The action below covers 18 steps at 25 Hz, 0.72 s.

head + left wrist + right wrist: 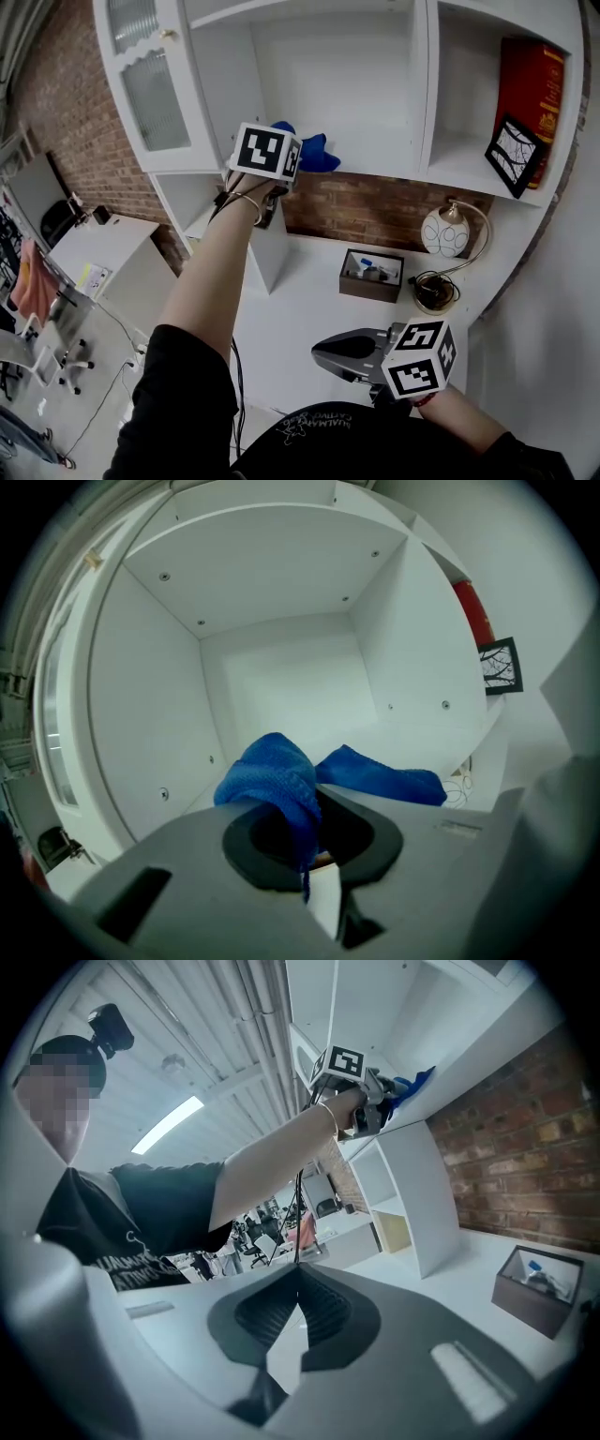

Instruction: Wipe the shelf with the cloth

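Over the bench's (300,319) front edge we hold the right gripper (298,1302) clenched on nothing, idle. Farther on, by the bench's back edge, stand a box (372,275) and a lamp (442,234), both below the work. Up near the shelf's (375,157) front left corner the left gripper (314,822) grasps the cloth (272,775), which trails right along the front edge. We judge the wipe barely begun, with the board toward the back wall left to do. Nothing blocks it; a book (530,94) and frame (514,155) sit beyond the divider.

Black short-sleeved shirt (178,403) with pale print (314,422); thin bangle (246,199) on left wrist. Grey left gripper (314,832) and right gripper (298,1312) bear black-and-white marker cubes (265,150).
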Motion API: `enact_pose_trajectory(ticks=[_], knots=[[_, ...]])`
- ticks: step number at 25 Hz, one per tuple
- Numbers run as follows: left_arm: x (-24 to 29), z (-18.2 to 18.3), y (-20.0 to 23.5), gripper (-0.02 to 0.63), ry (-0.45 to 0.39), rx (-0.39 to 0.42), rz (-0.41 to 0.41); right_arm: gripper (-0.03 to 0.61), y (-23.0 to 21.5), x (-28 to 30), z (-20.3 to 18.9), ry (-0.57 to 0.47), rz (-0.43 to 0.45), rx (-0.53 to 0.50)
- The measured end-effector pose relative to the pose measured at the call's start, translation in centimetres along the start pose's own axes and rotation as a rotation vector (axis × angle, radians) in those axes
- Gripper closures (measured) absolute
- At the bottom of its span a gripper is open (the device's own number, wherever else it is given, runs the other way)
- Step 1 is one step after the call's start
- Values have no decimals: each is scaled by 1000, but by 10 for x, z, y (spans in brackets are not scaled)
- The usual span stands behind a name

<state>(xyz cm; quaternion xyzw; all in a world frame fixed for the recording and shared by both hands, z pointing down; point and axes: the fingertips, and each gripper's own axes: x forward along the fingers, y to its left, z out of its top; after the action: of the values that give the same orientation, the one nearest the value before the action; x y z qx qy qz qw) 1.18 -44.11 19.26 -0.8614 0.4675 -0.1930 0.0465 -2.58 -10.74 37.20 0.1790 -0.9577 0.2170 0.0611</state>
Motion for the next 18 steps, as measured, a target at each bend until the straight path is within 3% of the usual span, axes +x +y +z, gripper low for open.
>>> enact_pose_trajectory(ticks=[8, 18], knots=[[8, 18, -60, 591, -55, 8, -84, 569, -9, -26, -6, -44, -40, 28], [23, 44, -142, 592, -74, 86, -145, 569, -21, -76, -17, -105, -98, 80]])
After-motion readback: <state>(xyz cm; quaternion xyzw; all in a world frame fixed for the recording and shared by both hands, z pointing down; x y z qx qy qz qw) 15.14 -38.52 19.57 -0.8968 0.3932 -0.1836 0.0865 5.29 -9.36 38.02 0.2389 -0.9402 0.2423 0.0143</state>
